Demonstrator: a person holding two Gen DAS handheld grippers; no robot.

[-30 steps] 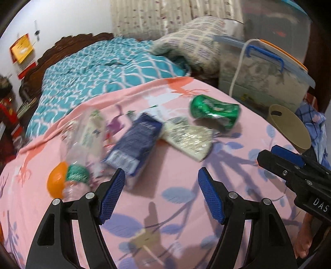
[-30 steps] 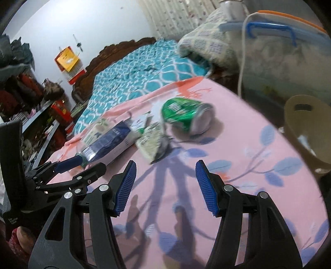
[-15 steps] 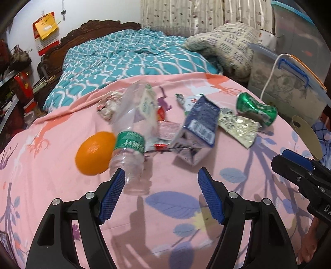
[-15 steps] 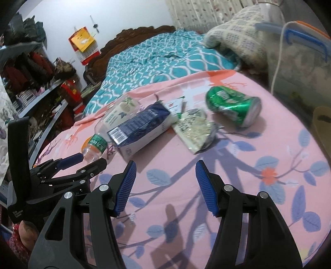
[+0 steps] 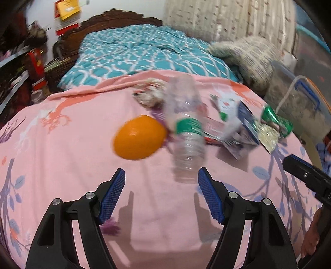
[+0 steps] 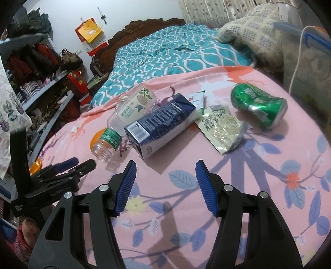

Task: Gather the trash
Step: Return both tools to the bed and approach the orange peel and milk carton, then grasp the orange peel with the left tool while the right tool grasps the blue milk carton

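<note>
Trash lies uncollected on the pink floral sheet. Left gripper and right gripper both gape empty. At twelve o'clock beyond the left jaws lies a clear plastic bottle; farther off, a blue carton, foil wrapper and, at two o'clock, a dented green can. Judged: nothing gathered yet.

Left wrist view: looks forward and down along its own two blue-padded black fingers, close above the pink floral sheet, facing the carved wooden headboard.
Right wrist view: looks down along its own fingers from the sheet's near right side, facing the same way.
Nearness: both sit close to the litter.
Shared: round orange fruit, clear plastic bottle with green label, dark blue carton, crushed green can, teal patterned bedspread.
Cross-sight: each view catches the other gripper at its edge.
</note>
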